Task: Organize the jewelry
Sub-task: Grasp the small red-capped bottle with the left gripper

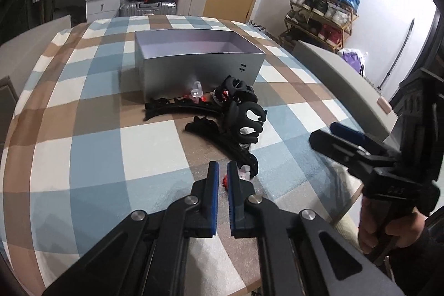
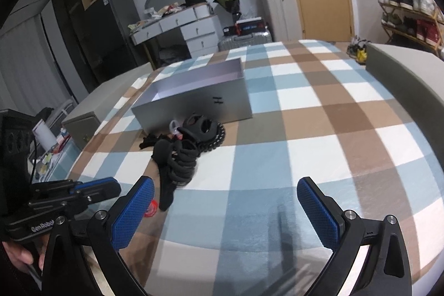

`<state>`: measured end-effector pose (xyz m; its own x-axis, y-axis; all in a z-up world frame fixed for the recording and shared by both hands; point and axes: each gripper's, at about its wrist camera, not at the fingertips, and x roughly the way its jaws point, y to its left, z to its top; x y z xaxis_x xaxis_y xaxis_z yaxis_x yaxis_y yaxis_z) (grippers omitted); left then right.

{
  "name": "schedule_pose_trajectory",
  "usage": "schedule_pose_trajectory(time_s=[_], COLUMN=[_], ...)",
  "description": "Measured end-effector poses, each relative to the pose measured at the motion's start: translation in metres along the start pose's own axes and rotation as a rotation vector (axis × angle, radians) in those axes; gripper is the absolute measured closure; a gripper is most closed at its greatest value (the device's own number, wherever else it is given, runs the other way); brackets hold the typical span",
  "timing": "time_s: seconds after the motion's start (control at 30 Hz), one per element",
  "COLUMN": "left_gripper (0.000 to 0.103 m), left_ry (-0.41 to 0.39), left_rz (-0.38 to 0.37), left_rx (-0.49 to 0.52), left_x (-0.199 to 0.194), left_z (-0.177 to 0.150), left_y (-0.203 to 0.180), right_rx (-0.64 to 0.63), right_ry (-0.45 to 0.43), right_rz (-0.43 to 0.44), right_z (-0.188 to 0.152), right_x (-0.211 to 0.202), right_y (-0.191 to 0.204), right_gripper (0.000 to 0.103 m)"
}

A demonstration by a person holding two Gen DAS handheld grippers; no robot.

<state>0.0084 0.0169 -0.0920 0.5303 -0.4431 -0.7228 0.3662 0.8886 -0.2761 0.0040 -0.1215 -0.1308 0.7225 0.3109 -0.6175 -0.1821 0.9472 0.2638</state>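
On the checked counter (image 1: 91, 107) the small red ornament (image 1: 225, 182) lies touching the nearly closed, empty left claw (image 1: 222, 171), while the wide-open, empty right claw (image 2: 226, 194) is farther away.

Left gripper (image 1: 222, 176) low, jaws nearly closed, narrow gap between blue pads. Right gripper (image 2: 225, 201) jaws spread wide, nothing between them; a bare hand (image 1: 388, 229) grips its handle.

Bedroom: dresser (image 2: 191, 29), shoe rack (image 1: 322, 15).
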Motion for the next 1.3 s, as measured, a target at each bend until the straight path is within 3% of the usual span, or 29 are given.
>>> schedule_pose_trajectory(time_s=[0.17, 0.2, 0.23, 0.3, 0.33, 0.67, 0.77, 0.8, 0.83, 0.93, 1.03, 1.3], left_gripper=[0.098, 0.085, 0.064, 0.036, 0.035, 0.037, 0.056, 0.074, 0.085, 0.091, 0.091, 0.091], left_ry=[0.024, 0.033, 0.033, 0.001, -0.013, 0.061, 0.072, 0.067, 0.075, 0.056, 0.04, 0.042], left_rz=[-0.025, -0.023, -0.024, -0.055, -0.063, -0.063, -0.035, -0.007, -0.002, -0.012, 0.024, 0.02], left_rx=[-0.024, -0.021, -0.02, -0.027, -0.031, 0.024, 0.063, 0.089, 0.099, 0.105, 0.141, 0.134], left_x=[0.008, 0.01, 0.01, 0.008, 0.006, 0.031, 0.033, 0.032, 0.033, 0.026, 0.02, 0.004], left_z=[0.0, 0.0, 0.001, 0.001, 0.001, -0.001, -0.003, -0.003, -0.004, -0.005, -0.007, -0.003], left_y=[-0.002, -0.005, -0.006, -0.009, -0.009, -0.011, -0.014, -0.016, -0.016, -0.014, -0.017, -0.01], right_rx=[-0.016, -0.015, -0.014, -0.014, -0.014, 0.051, 0.059, 0.064, 0.067, 0.07, 0.067, 0.056], right_ry=[0.005, 0.004, 0.004, 0.007, 0.007, 0.005, 0.007, 0.008, 0.009, 0.013, 0.011, 0.027], right_rz=[0.005, 0.008, 0.01, 0.01, 0.008, -0.012, -0.012, -0.01, -0.008, -0.002, -0.001, 0.038], right_z=[0.001, 0.0, 0.0, -0.001, -0.001, -0.002, -0.003, -0.003, -0.003, -0.003, -0.004, 0.003], right_x=[0.004, 0.004, 0.004, 0.003, 0.003, 0.003, 0.004, 0.004, 0.005, 0.006, 0.006, 0.012], right_y=[0.008, 0.008, 0.008, 0.008, 0.007, -0.016, -0.019, -0.02, -0.02, -0.019, -0.018, -0.01], right_gripper=[0.0, 0.0, 0.0, 0.0, 0.0, 0.0, 0.0, 0.0, 0.0, 0.0, 0.0, 0.0])
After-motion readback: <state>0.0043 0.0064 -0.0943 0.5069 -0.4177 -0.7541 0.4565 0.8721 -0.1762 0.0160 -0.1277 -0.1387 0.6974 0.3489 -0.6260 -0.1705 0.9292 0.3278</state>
